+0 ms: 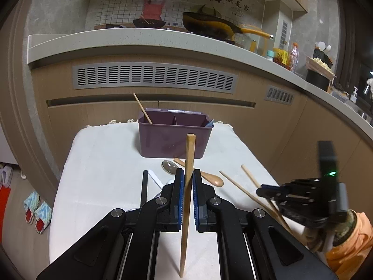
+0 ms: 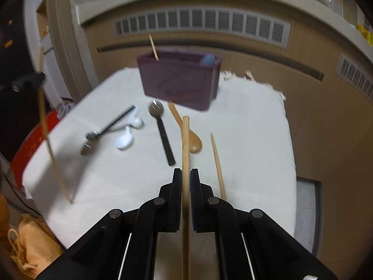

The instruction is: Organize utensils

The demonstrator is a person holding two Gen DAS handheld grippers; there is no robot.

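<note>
My left gripper (image 1: pixel 188 177) is shut on a wooden chopstick (image 1: pixel 188 163), held upright with its tip on the white cloth. My right gripper (image 2: pixel 185 177) is shut on another wooden chopstick (image 2: pixel 185 144); it also shows in the left wrist view (image 1: pixel 275 190). A purple divided utensil box (image 1: pixel 175 136) stands at the far edge of the table, with one chopstick (image 1: pixel 142 108) leaning in its left compartment and a blue spoon (image 2: pixel 207 59) on its right. A wooden spoon (image 2: pixel 188 133), a loose chopstick (image 2: pixel 218 163), a black-handled metal spoon (image 2: pixel 160 126) and white spoons (image 2: pixel 126 137) lie on the cloth.
The white cloth-covered table (image 1: pixel 105 163) stands before wooden cabinets with vents (image 1: pixel 153 75). A counter (image 1: pixel 139 42) above holds a pan (image 1: pixel 209 24) and bottles. Slippers (image 1: pixel 37 210) lie on the floor at left.
</note>
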